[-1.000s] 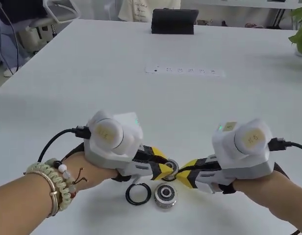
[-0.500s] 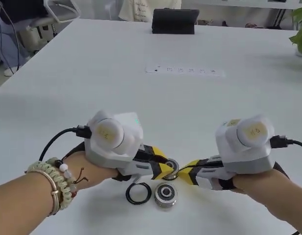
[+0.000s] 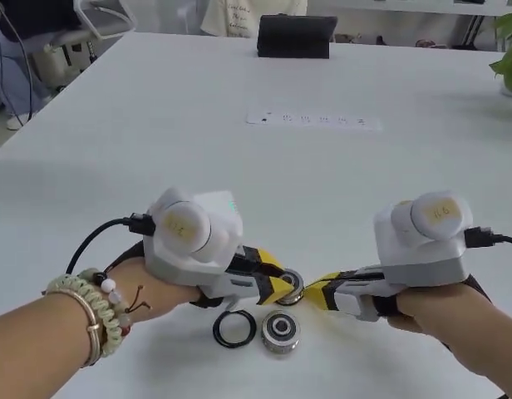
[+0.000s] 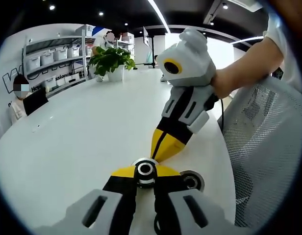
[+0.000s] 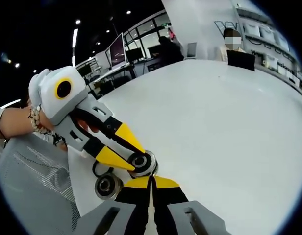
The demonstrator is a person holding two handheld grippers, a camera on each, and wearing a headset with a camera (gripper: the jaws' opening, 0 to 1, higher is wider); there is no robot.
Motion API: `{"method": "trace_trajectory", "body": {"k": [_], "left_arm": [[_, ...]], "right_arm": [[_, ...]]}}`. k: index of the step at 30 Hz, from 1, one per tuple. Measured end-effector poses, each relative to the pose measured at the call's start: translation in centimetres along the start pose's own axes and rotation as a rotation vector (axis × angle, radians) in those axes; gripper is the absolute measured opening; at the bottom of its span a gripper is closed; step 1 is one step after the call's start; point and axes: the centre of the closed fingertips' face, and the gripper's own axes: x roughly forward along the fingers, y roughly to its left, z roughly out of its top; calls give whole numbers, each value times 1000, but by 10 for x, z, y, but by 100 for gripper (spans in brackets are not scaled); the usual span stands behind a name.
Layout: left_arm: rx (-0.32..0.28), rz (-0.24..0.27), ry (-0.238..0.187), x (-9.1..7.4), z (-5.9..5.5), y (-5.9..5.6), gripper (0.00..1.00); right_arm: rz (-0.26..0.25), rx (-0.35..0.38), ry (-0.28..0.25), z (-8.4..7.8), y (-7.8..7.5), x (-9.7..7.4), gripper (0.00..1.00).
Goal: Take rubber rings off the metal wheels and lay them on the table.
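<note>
A: Left tongs (image 3: 278, 286) are clamped across a metal wheel (image 4: 145, 170), holding it steady so the other side has something to pull against.

B: And the right tongs (image 5: 152, 182) are pressed together, tips right at that wheel's rim. Whether they've nipped any rubber, I can't tell from here.

A: The wheel shows a dark band round it in the right gripper view, so I'd judge its ring is on and this is the peel.

B: Just in front of the tongs, one black rubber ring (image 3: 234, 328) lies flat on the counter (image 3: 239, 158). Beside it is a second wheel (image 3: 279, 327), bare metal by the look of it.

A: Tight spot, though. All of this sits close to the counter's near edge, with a mesh chair (image 4: 259, 147) just past it.

B: Plenty of bare white surface ahead, and the socket strip (image 3: 312, 120) is well apart. I'd lay the next ring beside the first, not toward the edge.
</note>
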Motion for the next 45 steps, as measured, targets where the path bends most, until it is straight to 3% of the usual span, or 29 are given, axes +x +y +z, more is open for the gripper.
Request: {"method": "trace_trajectory", "body": {"k": [24,26,28,31,45], "left_arm": [[-2,3,0,0,0,0,7],[0,3,0,0,0,0,7],[-1,3,-1,0,0,0,7],[-2,2,-2,0,0,0,7],[-9,4,-6,0,0,0,7]], "right_arm": [[0,45,-13,4,-1,-3,0],[-16,49,-33,8,-4,-4,0],[21,121,-72,16,0,-6,0],[-3,81,-42,10,-1,-5,0],[-6,122,-47,13,1,-5,0]]}}
